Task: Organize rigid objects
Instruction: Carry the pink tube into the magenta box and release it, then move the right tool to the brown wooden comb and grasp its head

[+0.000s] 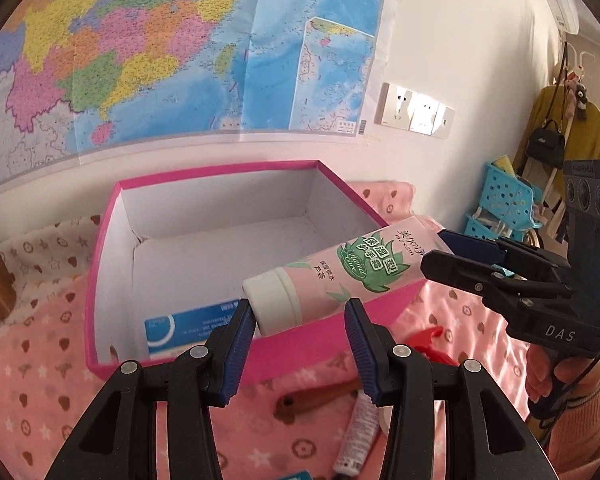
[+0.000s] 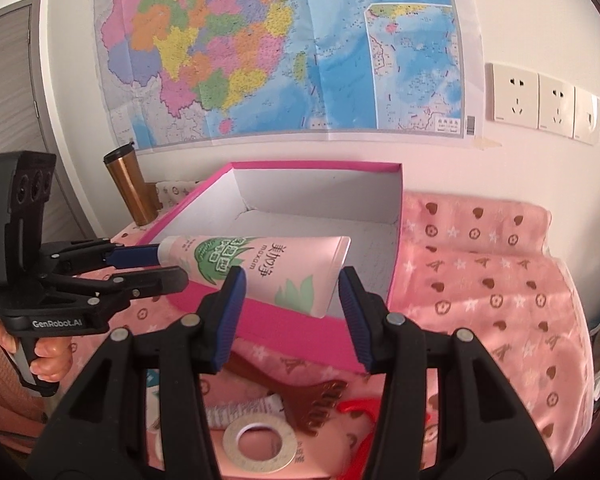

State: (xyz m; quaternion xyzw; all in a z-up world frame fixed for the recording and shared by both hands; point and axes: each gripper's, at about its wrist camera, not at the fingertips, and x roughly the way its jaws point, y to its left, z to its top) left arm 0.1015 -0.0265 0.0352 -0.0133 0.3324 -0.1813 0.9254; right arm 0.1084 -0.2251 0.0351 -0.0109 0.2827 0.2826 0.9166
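Both-ended, the hand-cream tube (image 1: pixel 336 272) hangs over the pink box (image 1: pixel 112 248)
Left hand-held gripper (image 1: pixel 300 316) pinches its cap, right hand-held gripper (image 2: pixel 290 300) its crimped tail; uneven release could tip it outside

This is a lived-in room of a home, likely a bedroom. A folded map (image 2: pixel 284 52) covers the wall across the top of the frame, with sockets (image 2: pixel 540 102) at right. A pink blanket (image 2: pixel 480 272) (hearts and stars) fills the lower half. Far right, a coat (image 1: pixel 556 120) and handbag (image 1: pixel 546 142) hang above blue baskets (image 1: pixel 504 196).
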